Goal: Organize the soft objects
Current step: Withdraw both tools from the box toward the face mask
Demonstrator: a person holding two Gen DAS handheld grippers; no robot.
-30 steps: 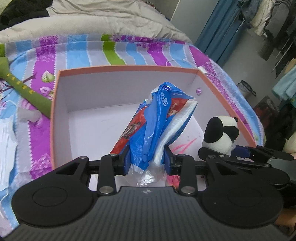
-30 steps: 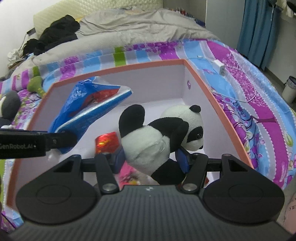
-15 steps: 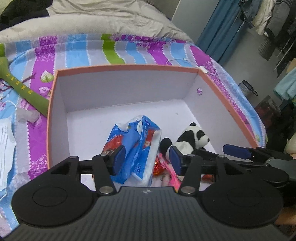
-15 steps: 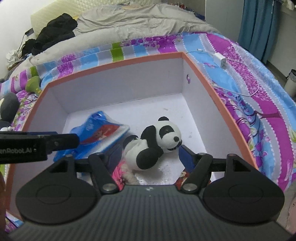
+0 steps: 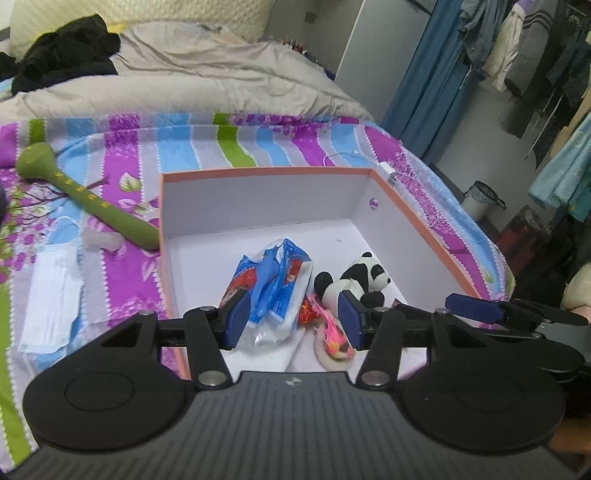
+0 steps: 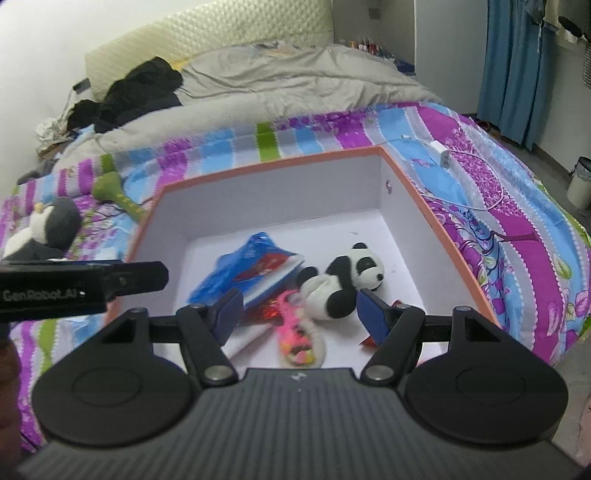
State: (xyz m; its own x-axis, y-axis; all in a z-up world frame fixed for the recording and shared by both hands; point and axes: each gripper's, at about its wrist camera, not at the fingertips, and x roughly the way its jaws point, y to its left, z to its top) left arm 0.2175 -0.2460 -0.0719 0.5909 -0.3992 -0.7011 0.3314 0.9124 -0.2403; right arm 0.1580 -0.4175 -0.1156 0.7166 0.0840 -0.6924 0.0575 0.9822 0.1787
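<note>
Panda [image 6: 345, 282] released, now in box [image 6: 439, 225].

Left claw [image 5: 293, 317] open above orange-rimmed box [image 5: 266, 170], blue tissue pack [image 5: 271, 282] beside panda plush [image 5: 354, 282] inside

A striped bedspread [image 5: 258, 147] in purple, blue, grey and green covers the near end of the bed. Farther back lies a grey duvet [image 6: 295, 85] with black clothes [image 6: 140, 92] heaped on it by the headboard [image 6: 207, 33]. A white charger [image 6: 441, 153] and its cable [image 6: 480, 206] lie on the bedspread. Blue curtains [image 6: 513, 66] hang at the right. A small bin [image 5: 480, 197] stands on the floor, and garments [image 5: 535, 55] hang above it.
</note>
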